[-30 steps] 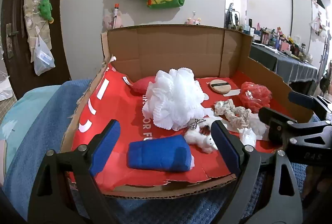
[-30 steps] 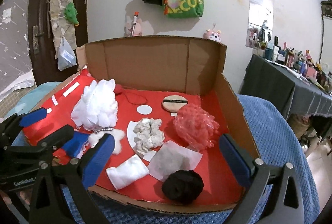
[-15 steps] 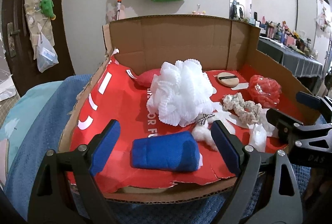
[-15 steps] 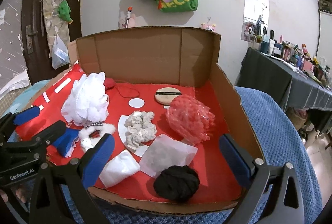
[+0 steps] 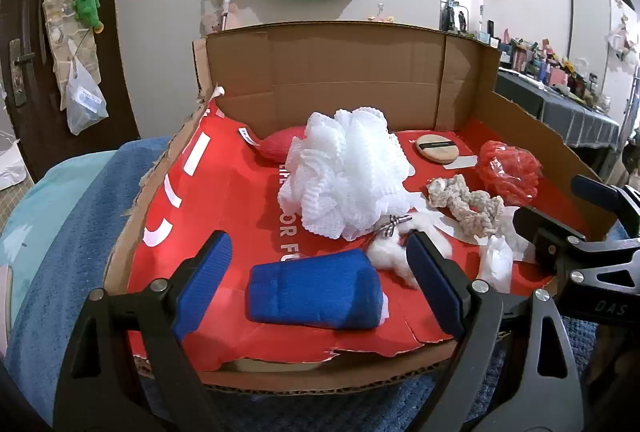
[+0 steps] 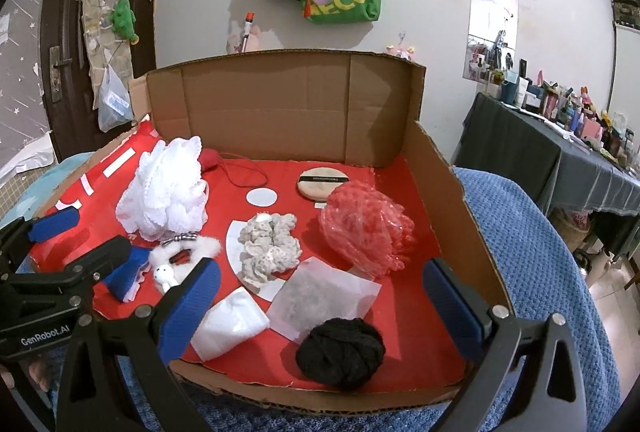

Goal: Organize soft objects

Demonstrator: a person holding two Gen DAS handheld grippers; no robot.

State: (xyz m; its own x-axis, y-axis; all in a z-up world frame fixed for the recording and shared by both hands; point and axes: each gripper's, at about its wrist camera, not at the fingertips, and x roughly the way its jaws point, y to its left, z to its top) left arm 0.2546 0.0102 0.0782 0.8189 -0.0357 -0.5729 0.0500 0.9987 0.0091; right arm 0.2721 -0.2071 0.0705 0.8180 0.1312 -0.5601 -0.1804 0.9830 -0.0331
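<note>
A: Left wrist view first — what's there?
B: The left gripper [image 5: 318, 282] has its 2 blue pads spread wide, gripping nothing. The blue rolled cloth [image 5: 314, 294] lies between them, at the front edge of the cardboard box [image 5: 320, 72]. Behind the cloth sits the white mesh puff [image 5: 346, 172]; a white fluffy toy [image 5: 390, 256] lies just right of the cloth. The knitted beige piece [image 5: 466, 204] and red mesh puff [image 5: 508, 172] are further right of the white puff.
A: And the right wrist view?
B: The right gripper [image 6: 322, 306] is also spread wide and empty. The black yarn ball [image 6: 340, 352] sits between its pads near the box's front wall. Left of the ball is a folded white cloth [image 6: 230, 324]; behind the ball, a white paper sheet [image 6: 324, 296], then the red puff. The left gripper shows at the far left, over the blue cloth.
</note>
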